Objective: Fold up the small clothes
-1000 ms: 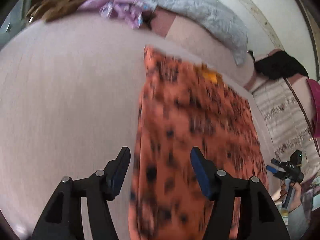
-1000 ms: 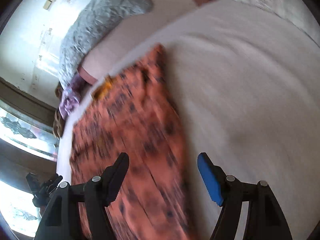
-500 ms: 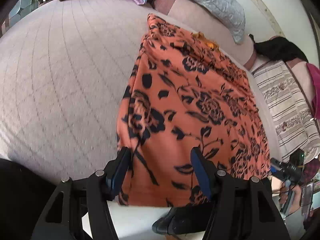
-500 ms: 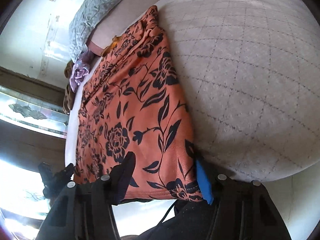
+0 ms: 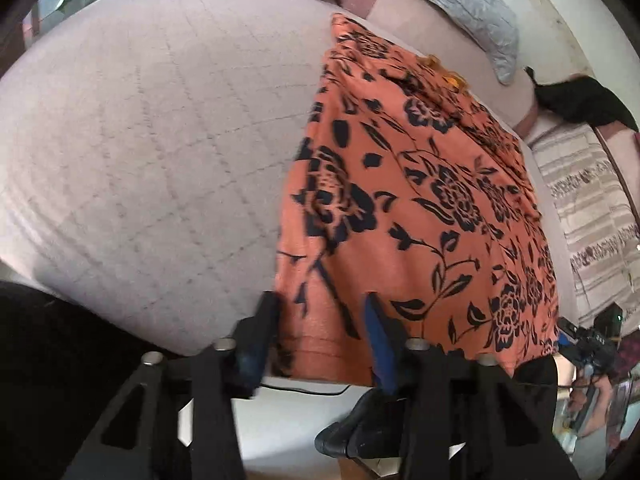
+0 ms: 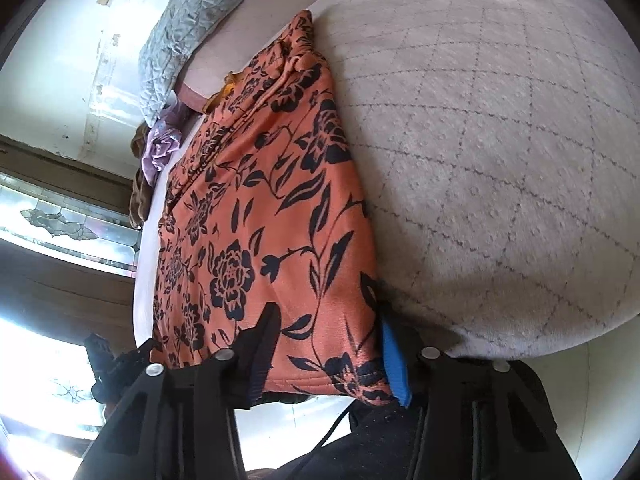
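Bed (image 5: 140,140) w/ pale quilted diamond-stitch cover fills most of the view ahead. Grey quilted pillow (image 6: 192,28) at far end vs. white, stained wall (image 6: 60,60). Bright window (image 6: 52,216) w/ patterned glass at left in right-wrist view. Striped blanket (image 5: 588,216) far right in left-wrist view.

left hand-held gripper (image 5: 320,332) — jaws apart | right hand-held gripper (image 6: 330,350) — jaws apart
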Demonstrator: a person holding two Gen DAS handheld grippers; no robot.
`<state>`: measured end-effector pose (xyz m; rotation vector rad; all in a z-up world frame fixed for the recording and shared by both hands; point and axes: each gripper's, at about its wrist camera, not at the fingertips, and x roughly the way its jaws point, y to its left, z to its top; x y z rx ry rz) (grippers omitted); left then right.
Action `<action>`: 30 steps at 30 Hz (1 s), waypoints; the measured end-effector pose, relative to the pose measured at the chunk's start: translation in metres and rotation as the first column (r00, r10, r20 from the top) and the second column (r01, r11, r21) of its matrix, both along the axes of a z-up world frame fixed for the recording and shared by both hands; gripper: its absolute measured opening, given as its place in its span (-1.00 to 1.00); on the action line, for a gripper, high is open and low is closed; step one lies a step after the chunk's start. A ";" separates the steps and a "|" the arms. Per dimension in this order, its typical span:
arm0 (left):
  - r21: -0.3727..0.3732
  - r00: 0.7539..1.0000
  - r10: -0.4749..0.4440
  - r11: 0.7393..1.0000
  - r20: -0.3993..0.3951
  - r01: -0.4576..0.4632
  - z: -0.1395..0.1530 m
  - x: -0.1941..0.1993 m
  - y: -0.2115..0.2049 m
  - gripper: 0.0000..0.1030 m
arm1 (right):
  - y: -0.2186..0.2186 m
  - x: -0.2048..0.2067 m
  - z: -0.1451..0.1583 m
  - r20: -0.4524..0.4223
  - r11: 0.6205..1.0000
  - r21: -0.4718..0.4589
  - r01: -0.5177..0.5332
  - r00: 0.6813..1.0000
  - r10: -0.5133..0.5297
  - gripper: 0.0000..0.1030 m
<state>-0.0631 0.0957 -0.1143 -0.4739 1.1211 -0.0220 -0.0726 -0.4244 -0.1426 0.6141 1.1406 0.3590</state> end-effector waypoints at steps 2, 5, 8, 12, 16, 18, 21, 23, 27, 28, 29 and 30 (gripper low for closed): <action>0.006 1.000 0.010 1.000 -0.001 -0.010 0.000 -0.003 0.001 -0.12 | -0.002 -0.001 0.001 -0.003 1.000 0.002 0.012 1.000 -0.012 -0.09; 0.054 1.000 -0.029 0.998 -0.003 0.029 -0.003 -0.002 -0.009 0.06 | -0.002 -0.002 0.000 0.000 1.000 0.001 0.003 1.000 -0.003 -0.08; 0.113 0.999 -0.042 0.993 -0.021 0.044 -0.002 0.000 -0.018 -0.46 | 0.002 -0.002 -0.003 -0.009 1.000 -0.019 -0.010 1.000 0.009 -0.07; 0.075 0.998 -0.066 0.995 0.012 0.065 0.012 0.002 -0.016 -0.87 | 0.007 0.000 -0.003 -0.046 0.995 -0.094 -0.026 0.999 0.022 -0.87; 0.056 0.994 -0.057 0.997 0.097 0.052 0.041 -0.005 -0.010 -0.86 | 0.006 -0.006 0.021 -0.006 0.999 -0.036 -0.002 1.000 0.002 -0.88; 0.048 0.997 -0.047 0.998 0.062 0.044 0.029 -0.001 -0.006 -0.82 | 0.005 -0.006 0.027 0.016 1.000 -0.010 0.012 1.000 -0.012 -0.80; 0.042 0.999 -0.032 0.999 -0.038 0.033 -0.004 0.008 -0.004 -0.66 | 0.003 0.003 0.003 -0.051 1.000 0.015 -0.001 0.999 0.002 -0.80; 0.051 0.999 -0.036 0.998 -0.010 0.036 0.001 0.006 -0.008 -0.58 | 0.001 0.007 -0.014 -0.090 0.999 0.039 0.020 0.996 -0.017 -0.78; 0.031 0.998 -0.059 0.998 0.001 0.059 0.009 0.011 -0.008 -0.87 | 0.001 0.006 -0.010 -0.086 1.000 0.026 0.007 0.996 -0.005 -0.86; 0.019 0.998 -0.051 0.999 0.030 0.051 0.017 0.011 -0.007 -0.87 | 0.000 0.007 -0.007 -0.094 0.999 0.039 0.015 0.995 -0.011 -0.87; 0.009 0.998 -0.042 0.999 0.056 0.042 0.025 0.011 -0.006 -0.87 | 0.002 0.010 0.003 -0.074 0.999 0.050 0.015 0.997 -0.011 -0.87; -0.011 0.996 -0.029 0.999 0.088 0.030 0.034 0.011 -0.003 -0.87 | 0.004 0.011 0.013 -0.051 0.998 0.064 0.016 0.999 -0.012 -0.87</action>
